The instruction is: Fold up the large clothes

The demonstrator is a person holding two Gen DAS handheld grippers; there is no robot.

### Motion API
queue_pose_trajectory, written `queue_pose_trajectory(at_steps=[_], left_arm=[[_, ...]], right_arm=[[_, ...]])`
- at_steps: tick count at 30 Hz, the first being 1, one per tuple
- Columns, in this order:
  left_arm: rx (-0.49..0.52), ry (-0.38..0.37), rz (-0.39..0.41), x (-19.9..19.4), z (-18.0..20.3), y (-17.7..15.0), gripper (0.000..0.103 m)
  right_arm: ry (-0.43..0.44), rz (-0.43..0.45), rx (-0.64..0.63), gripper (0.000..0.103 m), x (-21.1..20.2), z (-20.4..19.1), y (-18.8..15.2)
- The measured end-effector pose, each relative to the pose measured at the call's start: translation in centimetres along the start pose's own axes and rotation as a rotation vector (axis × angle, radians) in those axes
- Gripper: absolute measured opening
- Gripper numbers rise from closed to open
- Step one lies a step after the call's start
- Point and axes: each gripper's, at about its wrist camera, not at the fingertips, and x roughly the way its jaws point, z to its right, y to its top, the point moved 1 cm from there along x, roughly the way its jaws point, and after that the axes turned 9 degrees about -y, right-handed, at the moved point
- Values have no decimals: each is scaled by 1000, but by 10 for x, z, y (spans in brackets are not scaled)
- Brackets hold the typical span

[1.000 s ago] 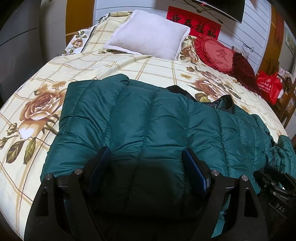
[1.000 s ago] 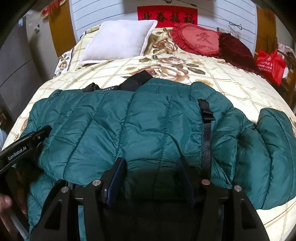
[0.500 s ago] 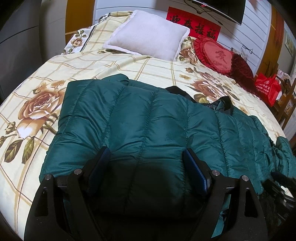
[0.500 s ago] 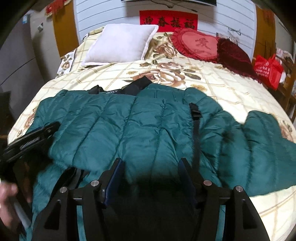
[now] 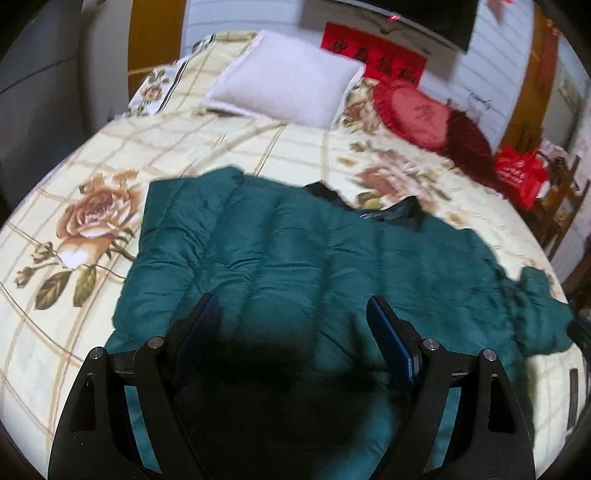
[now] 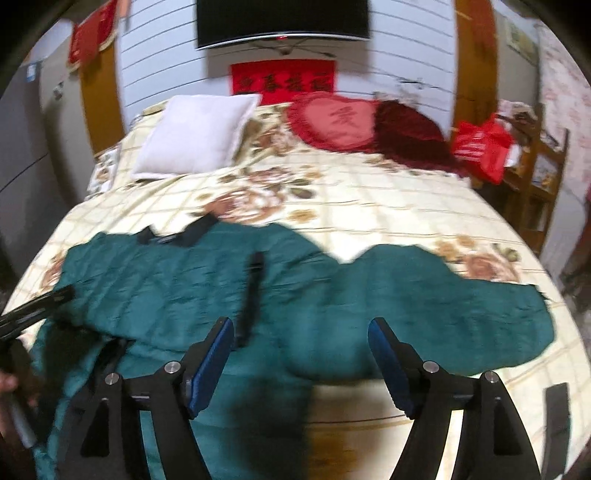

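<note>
Above bed [image 6: 369, 206], only right view shows television [image 6: 282, 22].

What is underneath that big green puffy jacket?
The green jacket lies spread on a bed with a cream, rose-printed cover. A black collar piece pokes out at its far edge. Whatever else lies beneath is covered.

My right gripper [image 6: 301, 343] lifting back, jaws opening, nothing between them; jacket [image 6: 332, 306] sleeve now spread out flat toward right.
</note>
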Motion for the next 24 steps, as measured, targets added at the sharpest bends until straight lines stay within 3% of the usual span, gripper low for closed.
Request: queue_pose_trajectory(at_steps=[12, 24], left_arm=[[31, -91, -14, -36, 35, -22, 82], [57, -114, -50, -37, 49, -41, 82]], right_arm=[[-176, -25, 144, 73, 17, 105, 2], [-282, -91, 241, 73, 54, 167, -9]])
